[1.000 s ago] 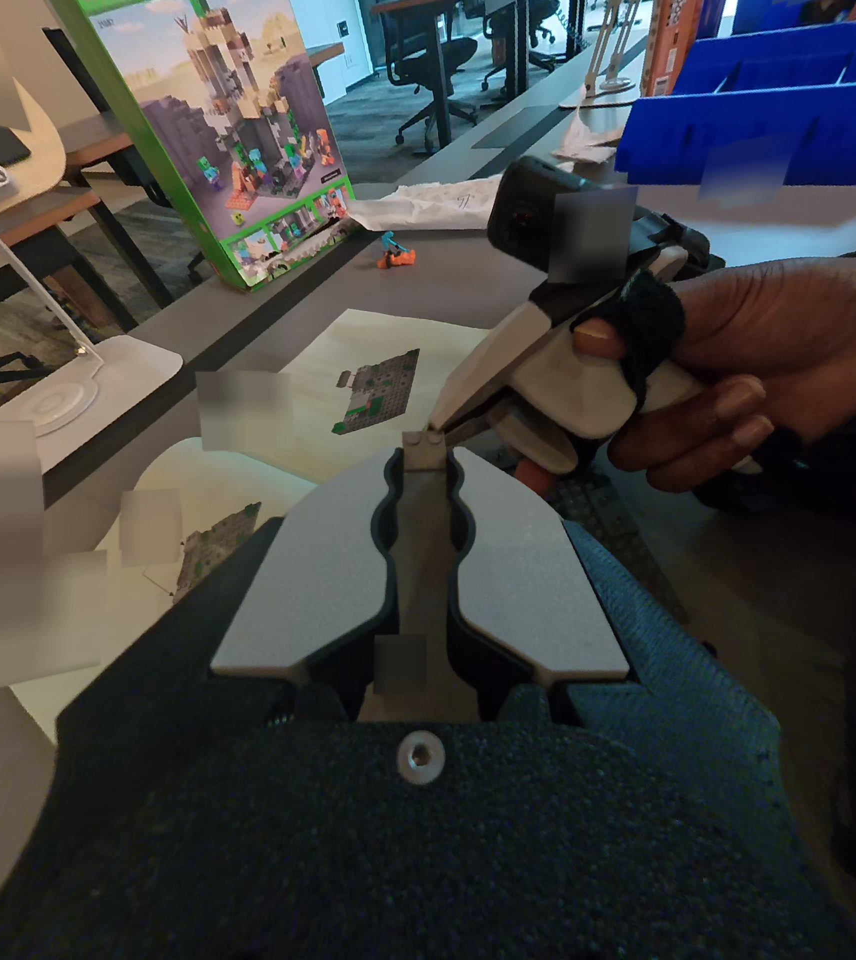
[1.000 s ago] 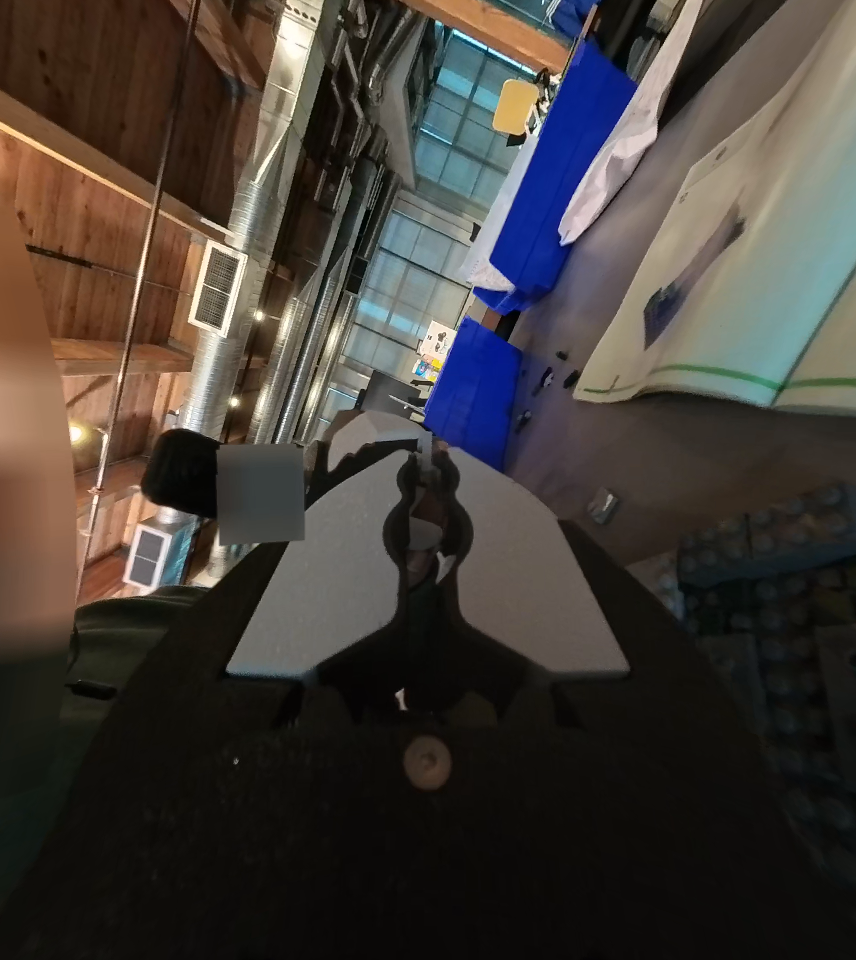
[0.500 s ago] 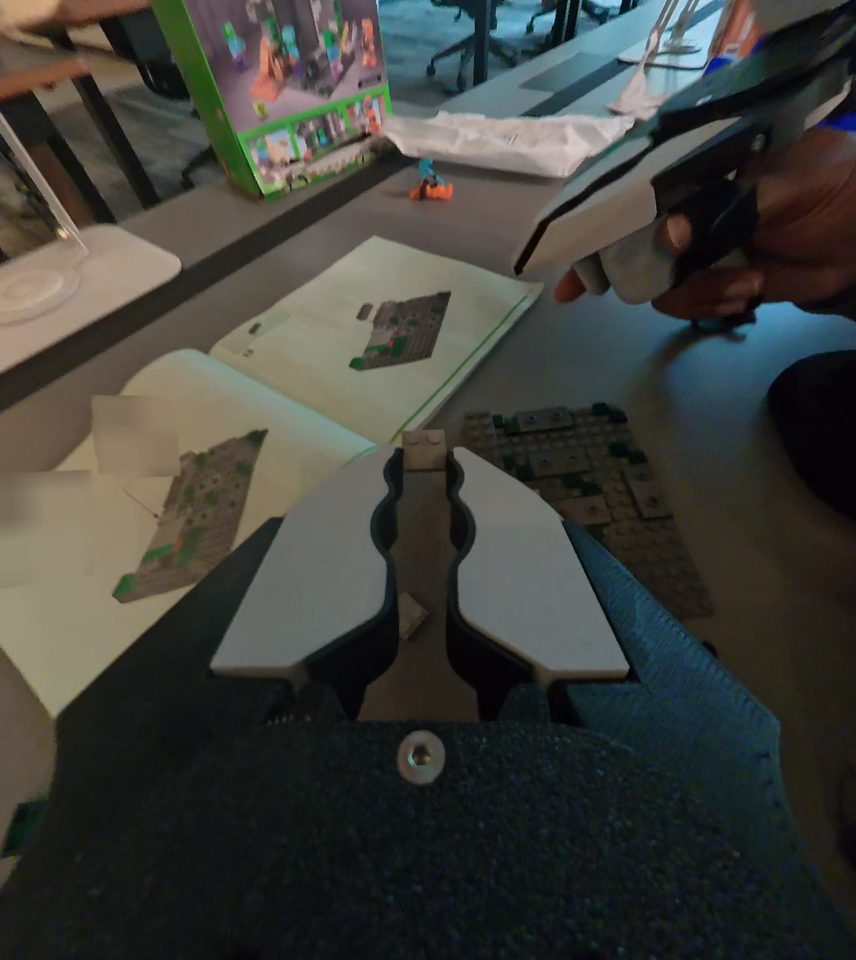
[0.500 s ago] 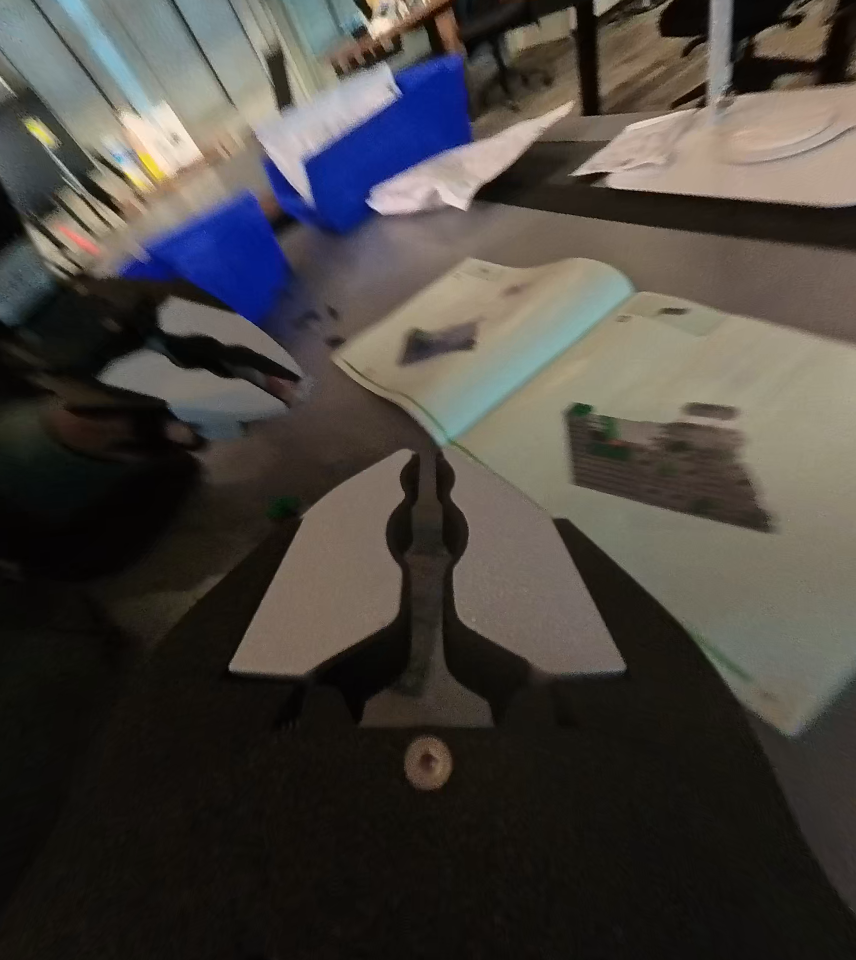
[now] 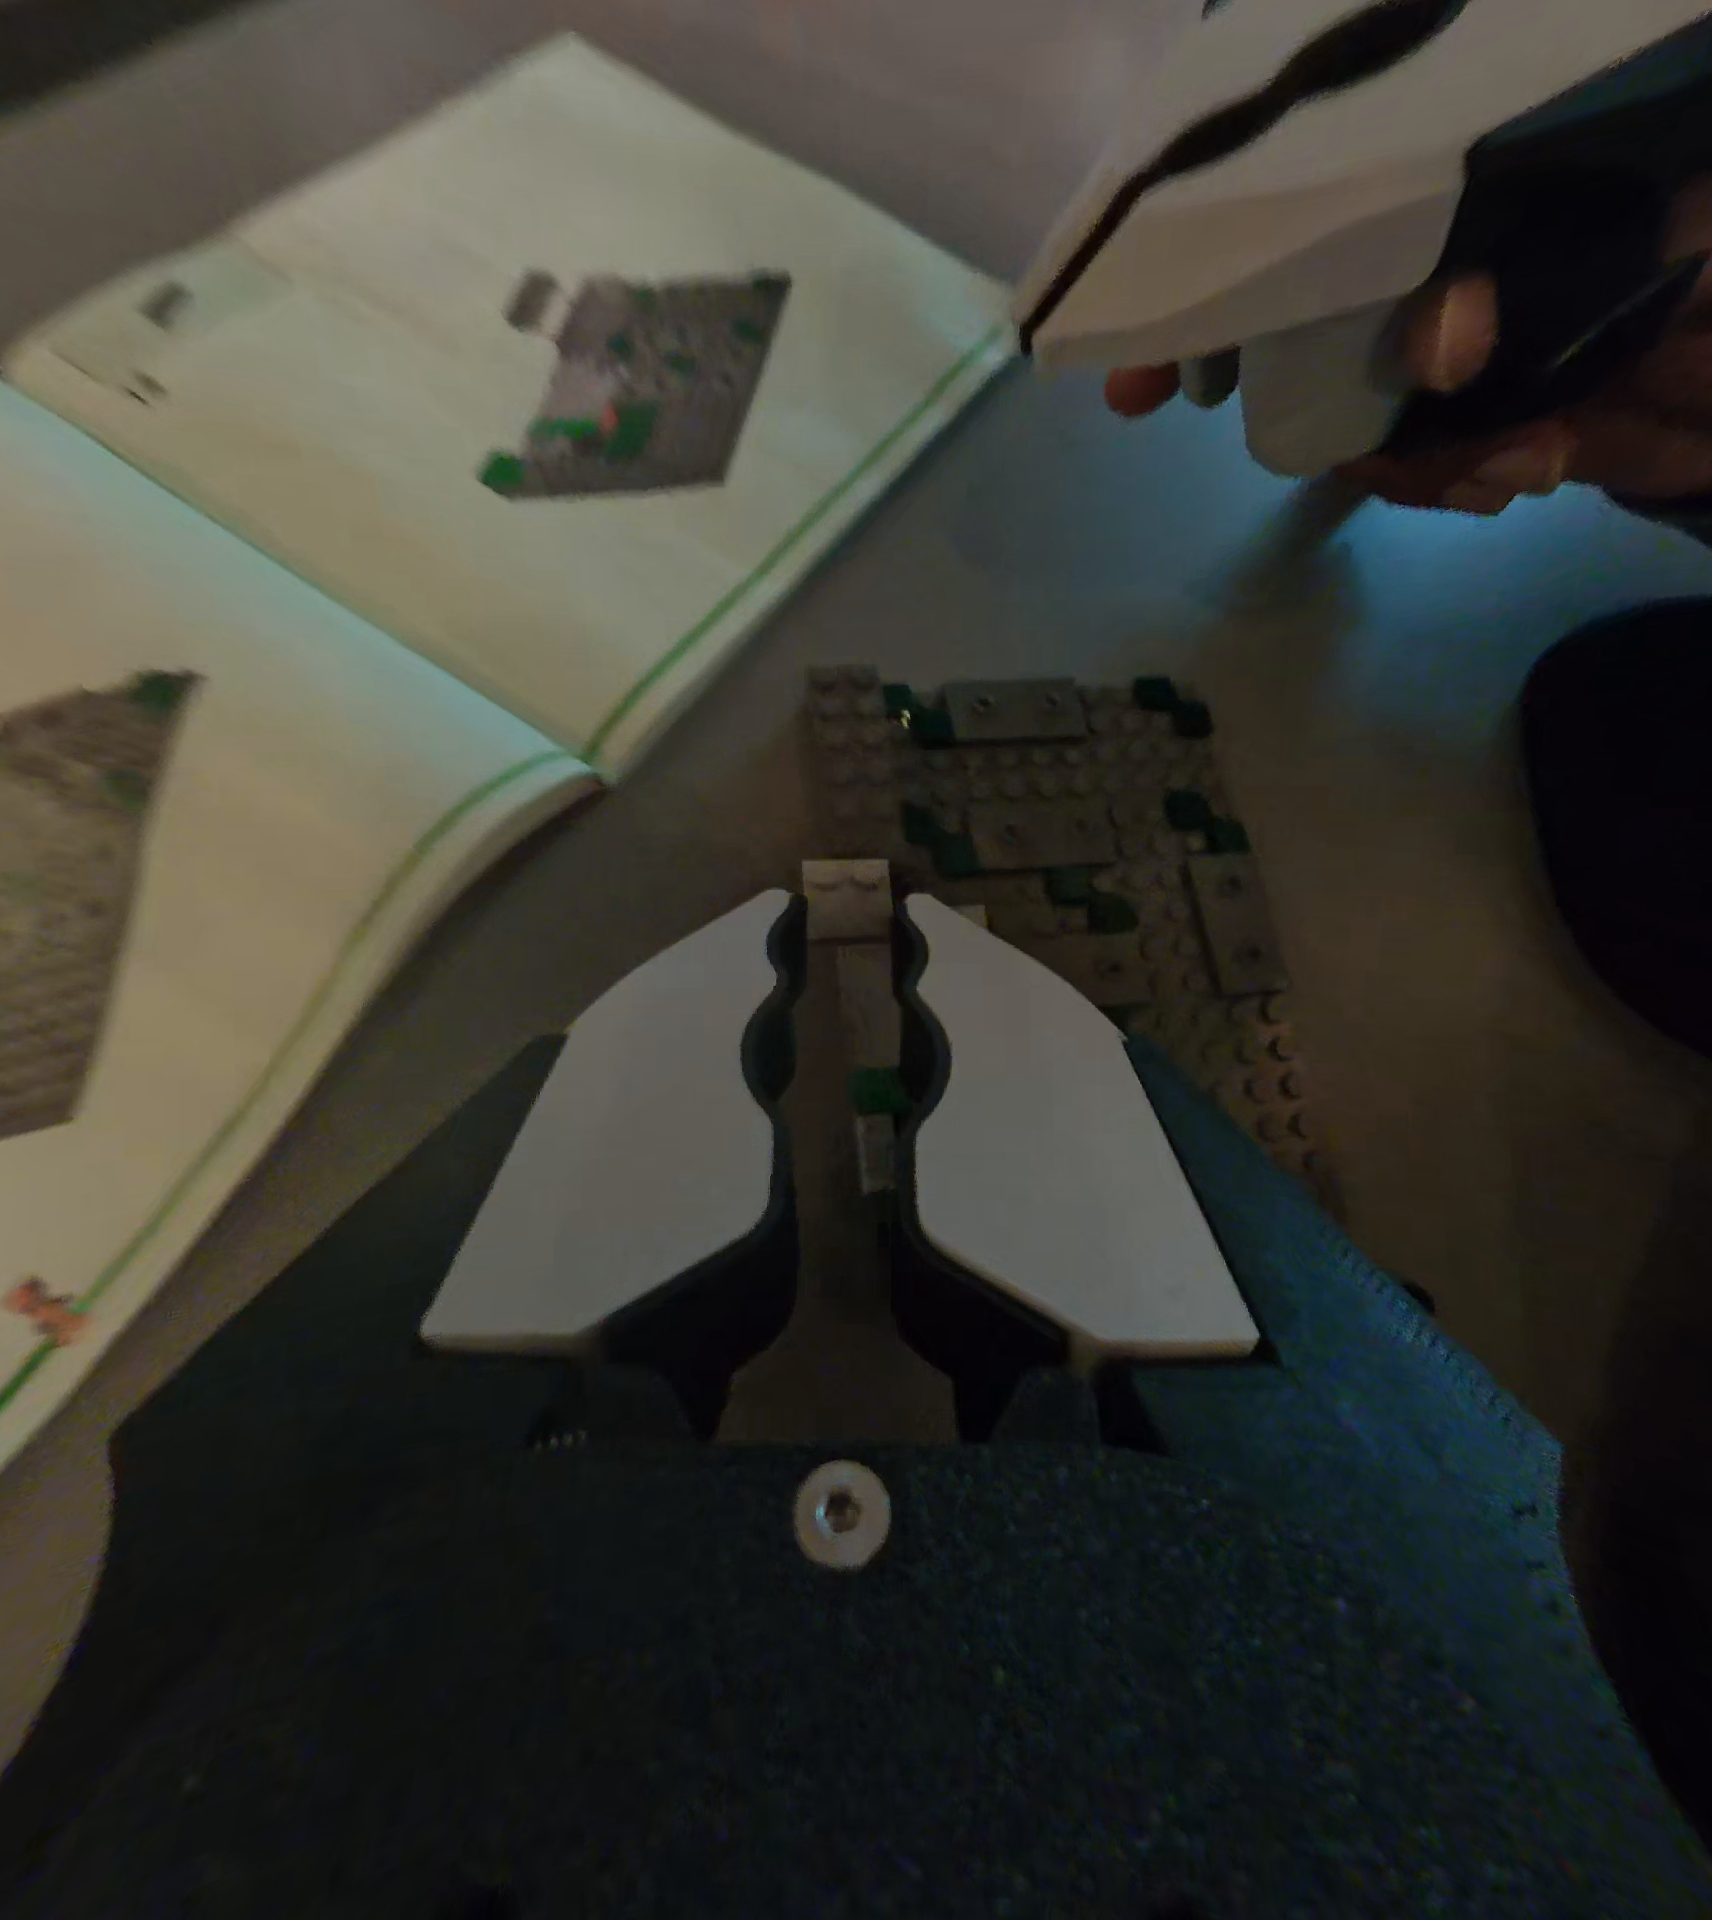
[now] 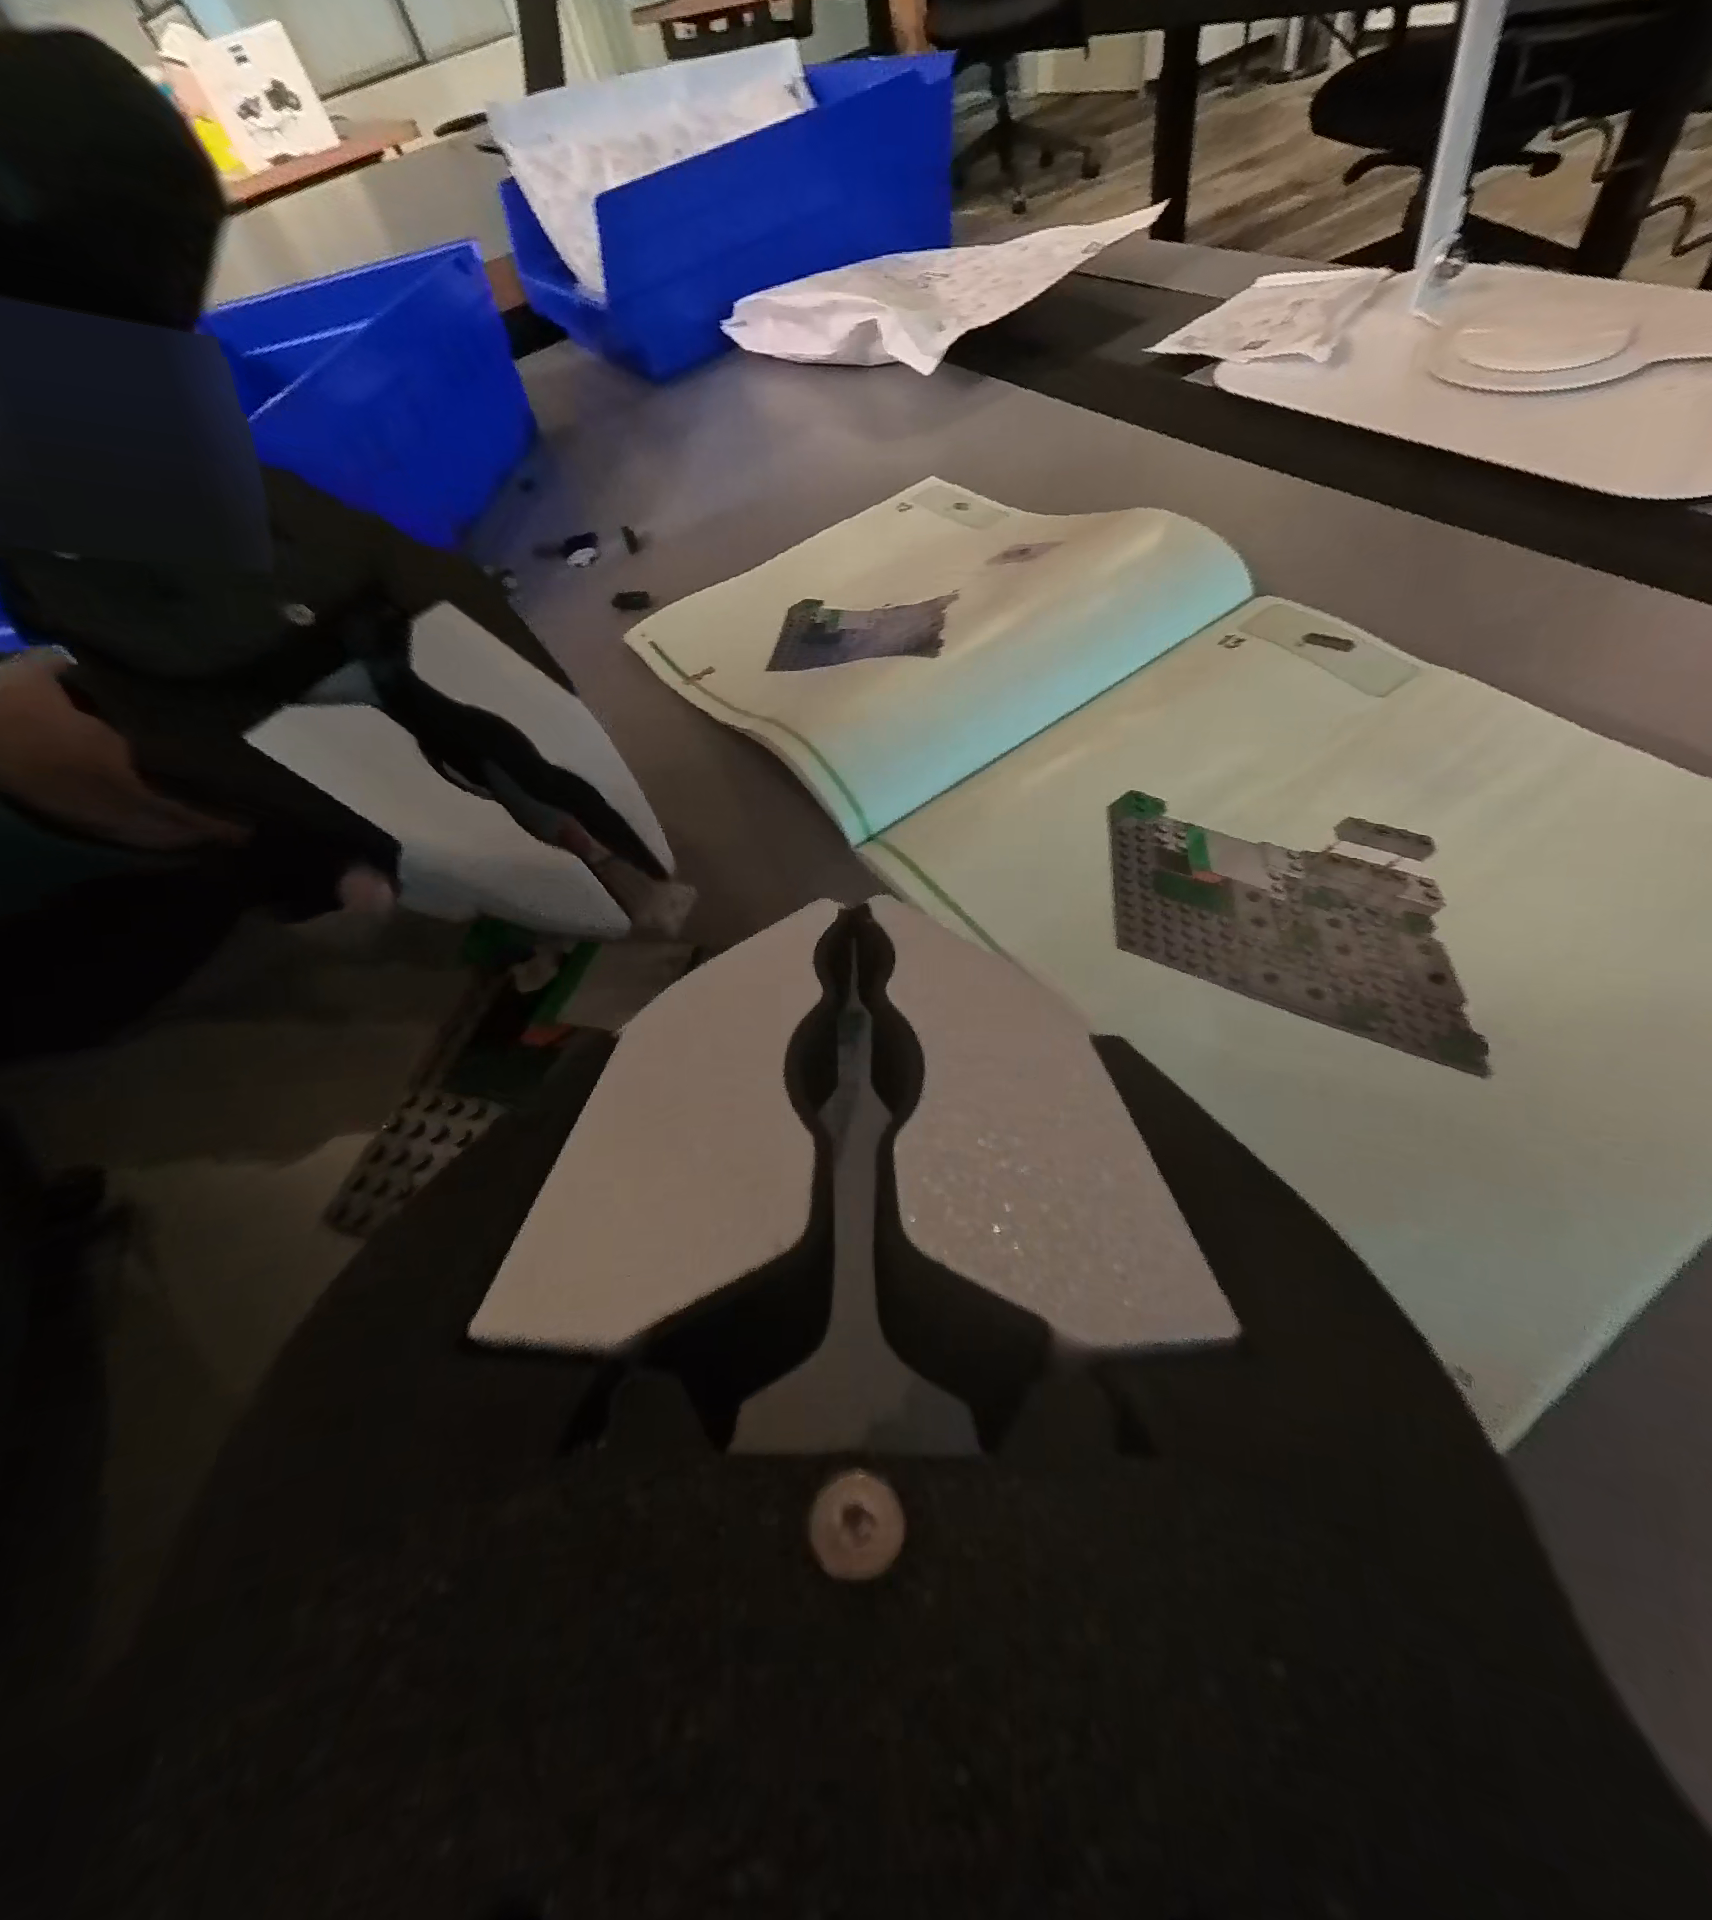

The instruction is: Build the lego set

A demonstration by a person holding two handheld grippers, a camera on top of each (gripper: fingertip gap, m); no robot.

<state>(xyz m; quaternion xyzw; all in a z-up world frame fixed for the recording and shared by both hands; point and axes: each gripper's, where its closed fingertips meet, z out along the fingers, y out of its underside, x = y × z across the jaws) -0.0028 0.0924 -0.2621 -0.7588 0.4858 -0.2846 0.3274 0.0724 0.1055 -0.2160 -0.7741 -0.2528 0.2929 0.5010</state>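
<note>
Over the grey plate [image 5: 1049, 831] on the worktop [image 5: 1454, 1039], left tongs [image 5: 847, 902] pinched a small grey brick [image 5: 844, 891]; right tongs [image 6: 857, 914] sat closed, empty, beside the open booklet [image 6: 1247, 831].

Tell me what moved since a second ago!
The left gripper came down from beside the right gripper and now hangs low over the grey Lego base. The right gripper swung away from it and now points at the open instruction booklet, shut and empty. Same as before: the left gripper holds the small grey brick, and the base and booklet lie on the table.
</note>
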